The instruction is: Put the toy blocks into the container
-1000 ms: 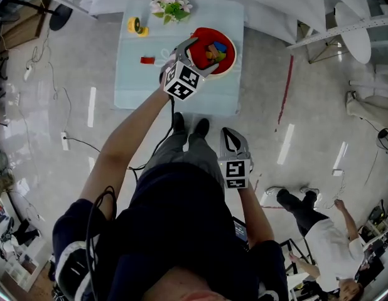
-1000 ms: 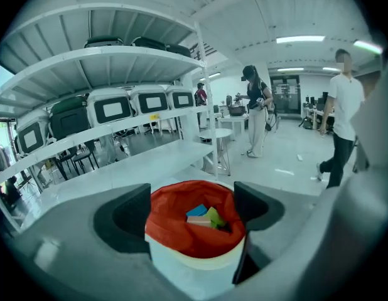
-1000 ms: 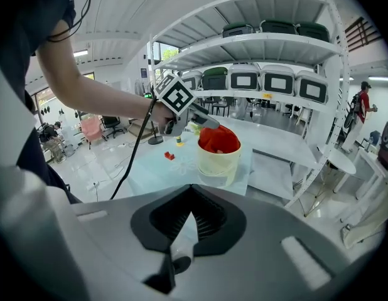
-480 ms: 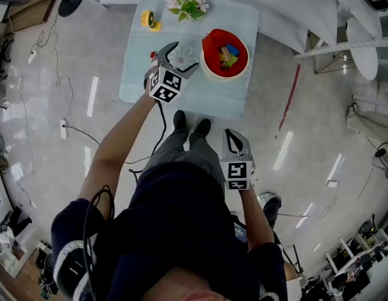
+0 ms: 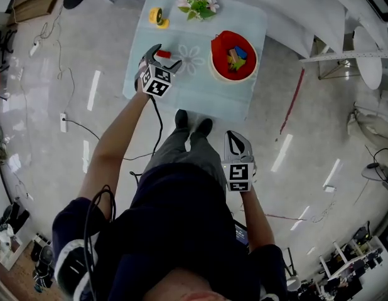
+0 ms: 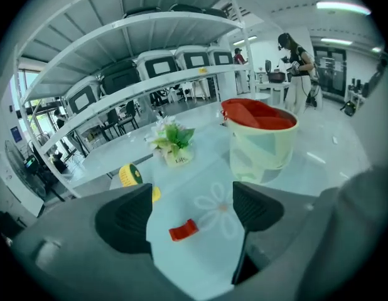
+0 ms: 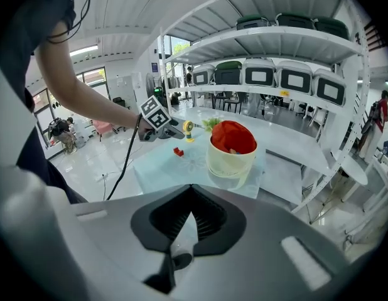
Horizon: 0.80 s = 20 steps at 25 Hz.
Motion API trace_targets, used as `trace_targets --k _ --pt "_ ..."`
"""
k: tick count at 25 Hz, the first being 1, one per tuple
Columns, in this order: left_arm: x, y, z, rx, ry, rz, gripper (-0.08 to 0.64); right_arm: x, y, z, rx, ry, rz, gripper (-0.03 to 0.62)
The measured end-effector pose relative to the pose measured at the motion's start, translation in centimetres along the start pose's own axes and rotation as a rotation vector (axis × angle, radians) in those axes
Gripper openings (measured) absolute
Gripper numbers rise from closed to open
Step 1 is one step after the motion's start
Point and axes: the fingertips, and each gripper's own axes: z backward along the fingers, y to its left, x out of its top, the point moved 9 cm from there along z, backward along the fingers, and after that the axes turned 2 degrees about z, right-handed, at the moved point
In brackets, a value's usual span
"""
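Hovering near left edge of table (image 5: 200,89), open left claw (image 6: 193,205) framed red block (image 6: 183,229); right claw (image 7: 191,190) closed, off-table.

My head camera looks steeply down from high above, past my own body, onto the table (image 5: 200,96) far below. The camera on my left gripper (image 6: 193,209) sits low and close over the table, facing across it between my jaws toward the container (image 6: 262,140) and the shelves (image 6: 137,86). The camera on my right gripper (image 7: 189,221) sits well off the table, facing it from farther away. All three views share the tabletop and the container.
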Motion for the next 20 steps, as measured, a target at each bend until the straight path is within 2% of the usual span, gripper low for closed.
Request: trace_targets --k 9,20 --pt "-3.8 1.9 -2.6 0.065 0.091 0.081 0.417 0.0 -0.1 -0.5 0.006 0.030 0.005 -0.002" --pt "-6.9 3.2 -5.8 0.067 0.148 0.213 0.422 -0.1 -0.2 -1.4 0.016 0.070 0.007 -0.002"
